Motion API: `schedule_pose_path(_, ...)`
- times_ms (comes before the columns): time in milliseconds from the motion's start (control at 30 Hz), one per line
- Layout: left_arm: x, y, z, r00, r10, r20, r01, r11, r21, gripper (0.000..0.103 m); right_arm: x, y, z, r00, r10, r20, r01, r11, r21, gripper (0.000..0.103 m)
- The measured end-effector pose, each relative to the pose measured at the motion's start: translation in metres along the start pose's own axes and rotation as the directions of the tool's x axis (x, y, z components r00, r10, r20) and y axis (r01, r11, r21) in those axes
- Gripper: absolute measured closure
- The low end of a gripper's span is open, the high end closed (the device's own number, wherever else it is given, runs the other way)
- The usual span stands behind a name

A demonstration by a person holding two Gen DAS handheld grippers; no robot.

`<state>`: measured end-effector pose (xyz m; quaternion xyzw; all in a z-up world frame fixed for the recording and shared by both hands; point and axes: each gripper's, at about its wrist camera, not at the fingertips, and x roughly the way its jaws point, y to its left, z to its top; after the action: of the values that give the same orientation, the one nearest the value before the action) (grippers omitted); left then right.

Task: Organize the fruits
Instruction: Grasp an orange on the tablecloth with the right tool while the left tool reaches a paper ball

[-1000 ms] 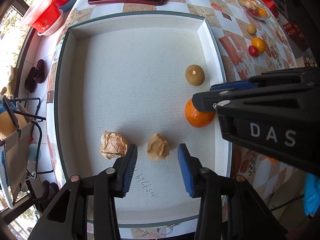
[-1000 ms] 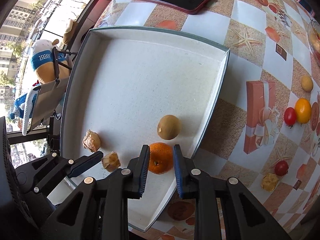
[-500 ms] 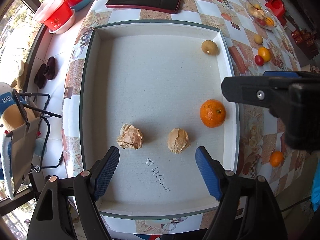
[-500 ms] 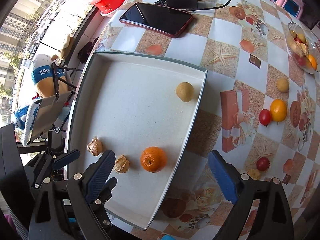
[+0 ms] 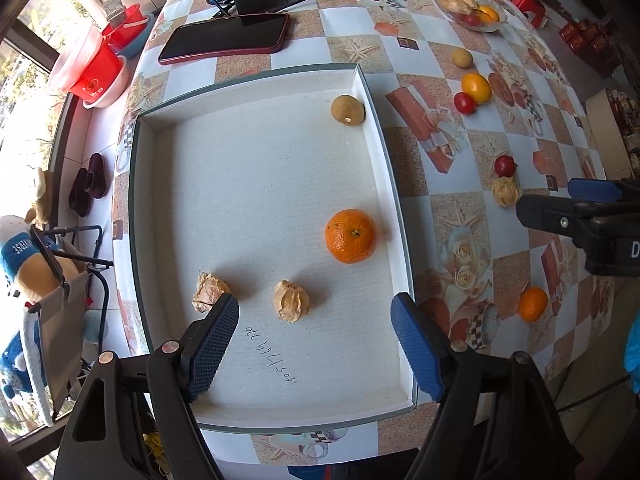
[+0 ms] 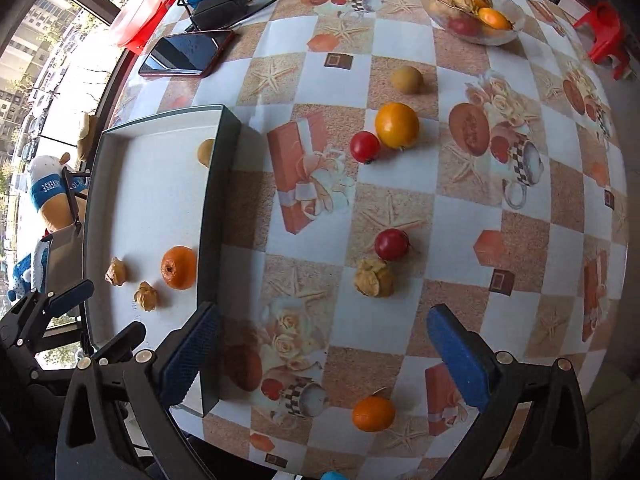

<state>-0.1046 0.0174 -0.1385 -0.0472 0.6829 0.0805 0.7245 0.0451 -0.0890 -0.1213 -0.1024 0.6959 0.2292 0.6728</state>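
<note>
A white tray (image 5: 384, 152) holds an orange (image 5: 351, 236), two papery husk fruits (image 5: 291, 301) (image 5: 208, 292) and a brown round fruit (image 5: 347, 109) against its right wall. My left gripper (image 5: 314, 320) hangs open above the tray's near part, empty, over the nearer husk fruit. My right gripper (image 6: 322, 320) is over the tablecloth to the right of the tray, its jaws opening wide with nothing between them. Below it lie a small orange (image 6: 373, 413), a husk fruit (image 6: 374, 278) and a red tomato (image 6: 391, 244).
Farther back on the cloth are another red tomato (image 6: 365, 146), a yellow-orange fruit (image 6: 397, 125) and a tan fruit (image 6: 406, 79). A glass bowl (image 6: 516, 20) of fruit stands at the back right. A phone (image 6: 186, 54) and a charger lie behind the tray.
The right gripper let go of the orange in the tray, spread wide and moved right over the tablecloth. The left gripper widened and rose. The brown fruit rolled to the tray's right wall.
</note>
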Motion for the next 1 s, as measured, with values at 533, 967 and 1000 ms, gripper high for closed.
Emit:
schedule_pose_path(533,0.003,-0.052,0.006,1.000,0.014,-0.026,-0.012,0.996,0.092,0.022,0.005,-0.112,-0.069,0.998,-0.025,-0.053,0.037,0.974,0.224,0.000)
schedule_pose_path(967,0.011,-0.073,0.004,0.998,0.015,-0.058,-0.008,0.993,0.117,0.022,0.024,-0.089,-0.110,0.992,0.037,-0.118,-0.026,0.995,0.094,0.000)
schedule_pose_path(1000,0.011,-0.074,0.004,0.998,0.015,-0.061,-0.007,0.993,0.120,0.022,0.026,-0.080,-0.112,0.992,0.036,-0.124,-0.029,0.998,0.057,0.000)
